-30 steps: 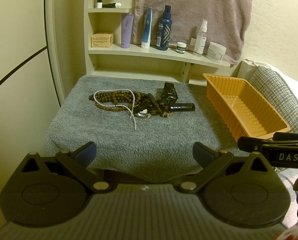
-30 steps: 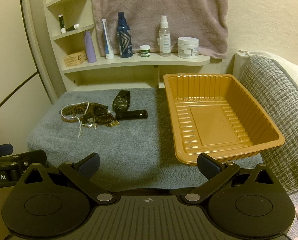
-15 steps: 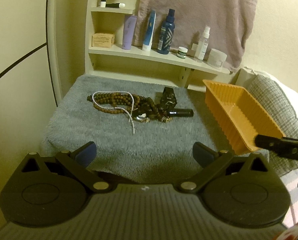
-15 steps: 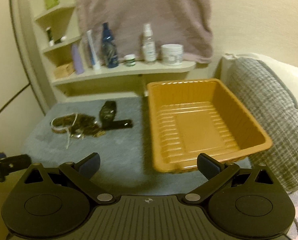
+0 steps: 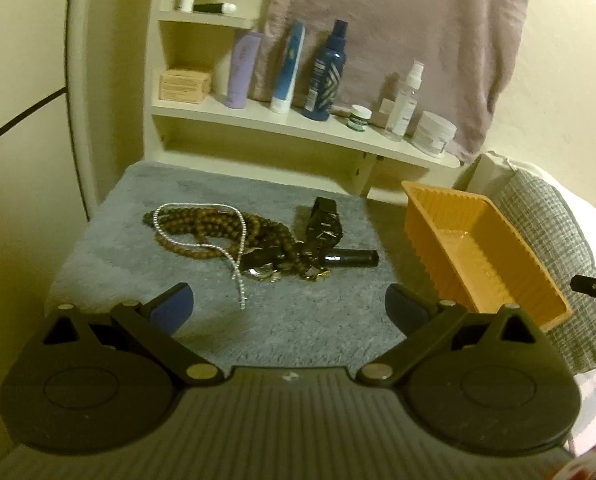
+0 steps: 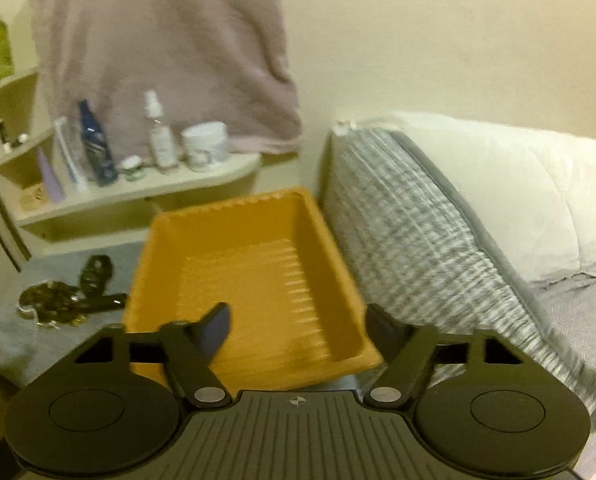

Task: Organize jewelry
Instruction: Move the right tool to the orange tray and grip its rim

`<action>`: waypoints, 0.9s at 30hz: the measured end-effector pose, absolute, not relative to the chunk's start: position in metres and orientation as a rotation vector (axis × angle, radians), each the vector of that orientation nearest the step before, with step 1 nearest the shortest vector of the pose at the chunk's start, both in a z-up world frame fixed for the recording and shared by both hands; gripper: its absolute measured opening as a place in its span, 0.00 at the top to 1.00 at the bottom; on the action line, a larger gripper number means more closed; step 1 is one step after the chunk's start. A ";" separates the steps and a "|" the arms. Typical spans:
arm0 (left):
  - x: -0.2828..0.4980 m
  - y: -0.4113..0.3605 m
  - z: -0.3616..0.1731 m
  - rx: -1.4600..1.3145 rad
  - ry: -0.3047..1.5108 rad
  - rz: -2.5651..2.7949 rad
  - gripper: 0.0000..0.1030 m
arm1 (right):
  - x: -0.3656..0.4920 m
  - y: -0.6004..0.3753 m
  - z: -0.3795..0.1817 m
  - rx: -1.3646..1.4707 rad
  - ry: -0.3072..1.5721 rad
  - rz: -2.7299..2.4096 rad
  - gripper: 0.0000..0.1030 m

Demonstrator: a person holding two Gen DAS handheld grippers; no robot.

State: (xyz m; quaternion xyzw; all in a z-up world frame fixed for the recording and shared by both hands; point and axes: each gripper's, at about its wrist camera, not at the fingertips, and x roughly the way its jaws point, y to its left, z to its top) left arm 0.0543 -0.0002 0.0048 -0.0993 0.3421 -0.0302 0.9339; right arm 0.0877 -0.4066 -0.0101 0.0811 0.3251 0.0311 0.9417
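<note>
A pile of jewelry lies on a grey towel point(image 5: 298, 320): brown wooden beads point(image 5: 201, 232), a white pearl strand point(image 5: 237, 256) and a black watch point(image 5: 324, 228). An empty orange tray point(image 5: 478, 256) stands to its right. My left gripper point(image 5: 289, 306) is open and empty, just short of the pile. My right gripper point(image 6: 298, 326) is open and empty, over the near edge of the orange tray point(image 6: 257, 272). The jewelry pile point(image 6: 57, 300) shows at that view's left.
A cream shelf point(image 5: 298, 124) behind the towel holds bottles, tubes and jars. A mauve towel point(image 5: 398, 40) hangs above it. A grey checked cushion point(image 6: 418, 232) and a white pillow point(image 6: 518, 184) lie right of the tray.
My left gripper has moved forward toward the jewelry pile. My right gripper has swung right and forward over the tray, and its jaws have narrowed somewhat.
</note>
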 end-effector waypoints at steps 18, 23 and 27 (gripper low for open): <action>0.099 -0.032 -0.038 -0.190 0.832 -0.111 0.02 | 0.157 -0.432 -0.070 0.175 0.877 0.141 0.61; 0.101 -0.033 -0.044 -0.197 0.847 -0.112 0.02 | 0.165 -0.426 -0.075 0.164 0.890 0.136 0.65; 0.103 -0.033 -0.046 -0.203 0.854 -0.116 0.02 | 0.168 -0.423 -0.078 0.143 0.898 0.123 0.71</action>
